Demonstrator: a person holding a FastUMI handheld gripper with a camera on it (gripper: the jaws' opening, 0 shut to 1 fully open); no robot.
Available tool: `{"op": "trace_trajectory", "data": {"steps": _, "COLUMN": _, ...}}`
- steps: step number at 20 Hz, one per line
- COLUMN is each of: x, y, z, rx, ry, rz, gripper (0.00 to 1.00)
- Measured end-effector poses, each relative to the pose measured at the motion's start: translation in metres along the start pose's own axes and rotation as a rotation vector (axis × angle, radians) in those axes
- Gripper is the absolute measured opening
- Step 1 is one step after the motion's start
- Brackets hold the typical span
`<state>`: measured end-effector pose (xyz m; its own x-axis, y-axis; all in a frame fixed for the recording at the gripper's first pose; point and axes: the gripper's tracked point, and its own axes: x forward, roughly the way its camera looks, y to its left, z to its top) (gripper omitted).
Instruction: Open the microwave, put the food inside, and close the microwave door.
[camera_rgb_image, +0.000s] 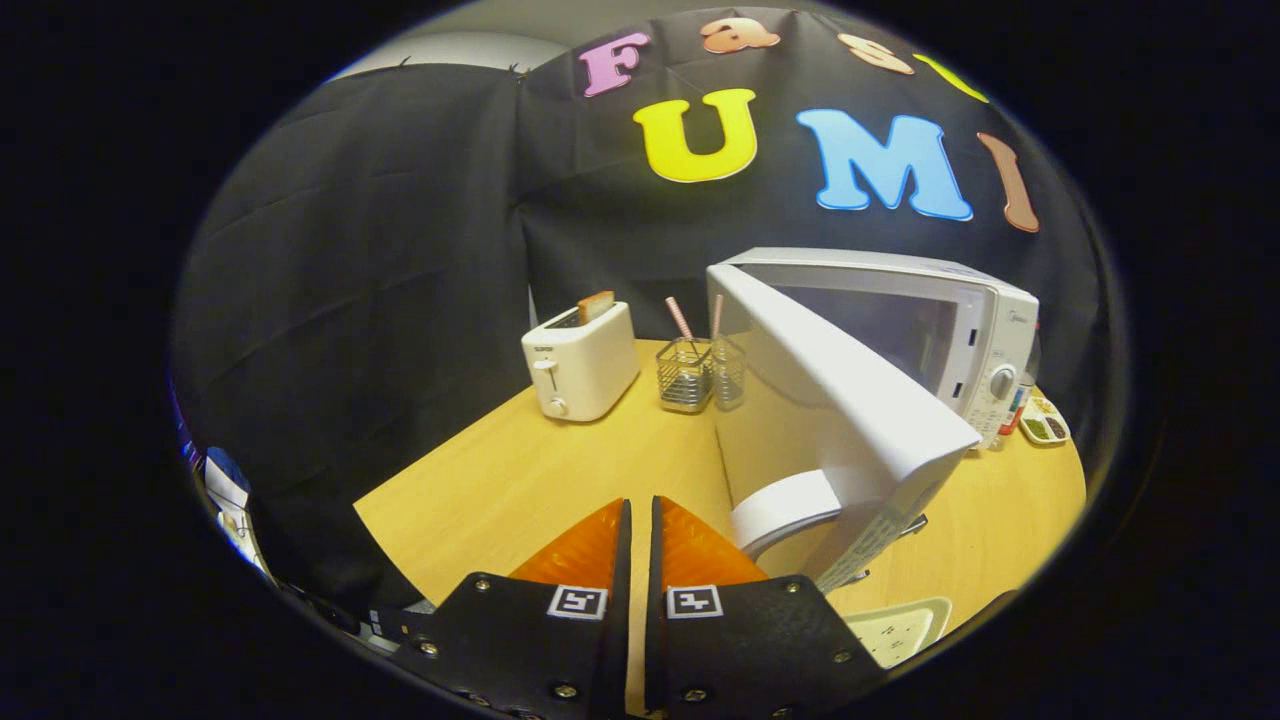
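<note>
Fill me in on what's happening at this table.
A hand-held gripper, fingers nearly together and holding nothing, points at a white microwave on the wooden table. Its door is swung wide open toward the fingers. A toaster and a wire basket stand beyond them.

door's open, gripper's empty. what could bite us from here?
1. The microwave door swings far out toward the hand-held gripper, whose fingers sit nearly together holding nothing; a forward move could clip the door edge.
2. The wire basket with straws stands close by the door's hinge side, so a wide sweep may knock it.
</note>
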<state>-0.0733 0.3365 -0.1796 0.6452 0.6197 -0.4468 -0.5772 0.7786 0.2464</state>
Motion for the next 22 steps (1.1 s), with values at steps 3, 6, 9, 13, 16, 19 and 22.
{"op": "trace_trajectory", "data": {"steps": 3, "x": 0.001, "y": -0.030, "z": 0.005, "rx": 0.007, "ry": -0.004, "rz": -0.069, "gripper": 0.08}}
{"op": "trace_trajectory", "data": {"steps": 6, "x": 0.006, "y": -0.049, "z": 0.011, "rx": 0.040, "ry": -0.007, "rz": -0.089, "gripper": 0.08}}
{"op": "trace_trajectory", "data": {"steps": 9, "x": 0.011, "y": -0.069, "z": 0.017, "rx": 0.065, "ry": -0.020, "rz": -0.130, "gripper": 0.08}}
{"op": "trace_trajectory", "data": {"steps": 13, "x": 0.017, "y": -0.095, "z": 0.024, "rx": 0.087, "ry": -0.034, "rz": -0.195, "gripper": 0.08}}
{"op": "trace_trajectory", "data": {"steps": 16, "x": 0.021, "y": -0.121, "z": 0.030, "rx": 0.103, "ry": -0.040, "rz": -0.264, "gripper": 0.08}}
{"op": "trace_trajectory", "data": {"steps": 19, "x": 0.022, "y": -0.145, "z": 0.036, "rx": 0.132, "ry": -0.053, "rz": -0.316, "gripper": 0.08}}
{"op": "trace_trajectory", "data": {"steps": 22, "x": 0.024, "y": -0.169, "z": 0.044, "rx": 0.153, "ry": -0.066, "rz": -0.368, "gripper": 0.08}}
